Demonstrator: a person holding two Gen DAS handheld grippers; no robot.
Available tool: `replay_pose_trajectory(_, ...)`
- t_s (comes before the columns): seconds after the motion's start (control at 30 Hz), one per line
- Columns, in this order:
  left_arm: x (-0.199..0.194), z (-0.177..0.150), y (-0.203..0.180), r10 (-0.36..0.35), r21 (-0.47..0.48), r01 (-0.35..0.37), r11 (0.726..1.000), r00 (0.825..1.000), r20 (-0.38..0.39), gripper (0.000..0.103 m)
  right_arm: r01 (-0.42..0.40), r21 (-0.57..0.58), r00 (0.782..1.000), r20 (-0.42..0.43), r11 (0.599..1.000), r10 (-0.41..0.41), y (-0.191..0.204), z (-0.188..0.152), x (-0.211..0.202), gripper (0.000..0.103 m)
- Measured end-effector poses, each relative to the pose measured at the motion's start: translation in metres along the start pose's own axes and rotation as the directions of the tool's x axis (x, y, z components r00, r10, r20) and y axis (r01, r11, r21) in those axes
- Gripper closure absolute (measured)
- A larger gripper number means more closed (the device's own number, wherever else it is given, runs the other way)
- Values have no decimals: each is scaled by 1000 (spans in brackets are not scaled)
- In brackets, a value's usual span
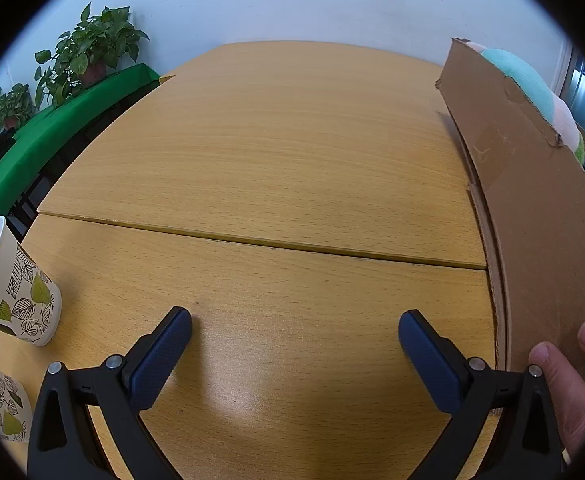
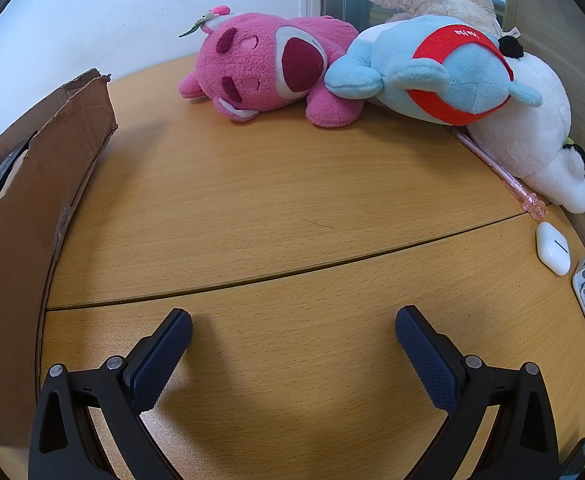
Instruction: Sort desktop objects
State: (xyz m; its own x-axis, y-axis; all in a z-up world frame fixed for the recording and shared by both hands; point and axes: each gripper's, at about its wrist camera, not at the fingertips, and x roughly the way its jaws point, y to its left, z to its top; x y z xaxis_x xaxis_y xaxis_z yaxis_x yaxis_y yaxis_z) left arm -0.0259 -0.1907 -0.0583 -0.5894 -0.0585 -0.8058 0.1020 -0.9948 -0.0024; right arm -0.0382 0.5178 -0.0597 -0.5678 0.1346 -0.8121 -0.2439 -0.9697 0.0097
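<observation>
Both the left tongs [image 1: 294, 326] and right tongs [image 2: 293, 324] gape empty, so reaching for the pink plush [image 2: 268, 68] at the surface's [image 2: 272, 200] far edge risks dragging the blue plush [image 2: 432, 68] leaning on it.

A cardboard box [image 2: 32, 208] stands on the surface [image 2: 272, 200] between the two views. Right of it, plush toys [image 2: 268, 68] pile at the back; a pen [image 2: 500, 172] and earbud case [image 2: 553, 249] lie nearer. Left, two cups [image 1: 20, 292].
</observation>
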Motion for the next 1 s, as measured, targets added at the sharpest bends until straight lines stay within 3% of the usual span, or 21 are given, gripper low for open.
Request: replay_pose_trajectory(1.0, 5, 4, 6, 17, -25, -17, 1000, 1000, 0, 0, 0, 0, 1000, 0, 1000, 0, -1, -1, -1, 0)
